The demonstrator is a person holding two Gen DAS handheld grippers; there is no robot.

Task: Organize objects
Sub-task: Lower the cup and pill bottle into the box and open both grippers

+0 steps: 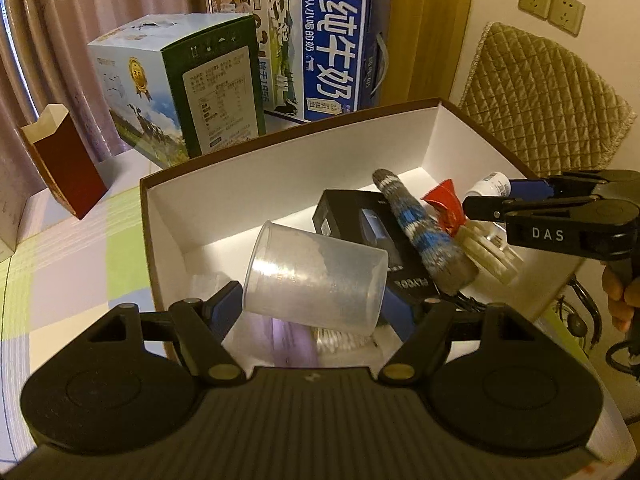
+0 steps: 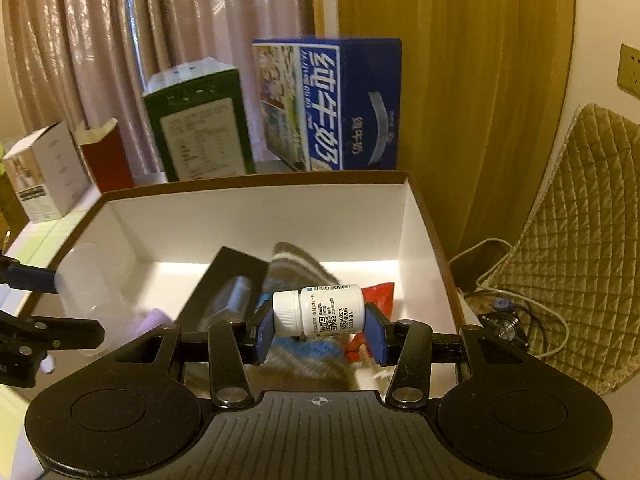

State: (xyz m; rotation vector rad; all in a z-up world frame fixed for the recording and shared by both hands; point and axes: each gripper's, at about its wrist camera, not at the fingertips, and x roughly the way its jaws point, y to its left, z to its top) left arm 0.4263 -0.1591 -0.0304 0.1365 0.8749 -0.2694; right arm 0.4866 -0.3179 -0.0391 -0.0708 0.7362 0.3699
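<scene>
My left gripper point(image 1: 314, 306) is shut on a clear plastic cup point(image 1: 316, 276), held on its side over the near end of a brown box with white inside walls point(image 1: 224, 200). My right gripper point(image 2: 319, 330) is shut on a small white pill bottle point(image 2: 320, 311), lying crosswise between the blue pads above the box point(image 2: 248, 208). The left wrist view catches that bottle point(image 1: 490, 185) at the right rim. Inside the box lie a black carton point(image 1: 352, 216), a striped knit sock point(image 1: 420, 224), a red packet point(image 1: 444, 200) and a pale plastic piece point(image 1: 492, 252).
Behind the box stand a blue milk carton point(image 1: 336, 52), a green and white carton point(image 1: 176, 84) and a dark red open carton point(image 1: 64, 160). A white carton point(image 2: 48, 172) stands at the far left. A quilted chair back point(image 1: 544, 96) and floor cables point(image 2: 520, 300) lie to the right. A hand point(image 1: 620, 296) holds the right tool.
</scene>
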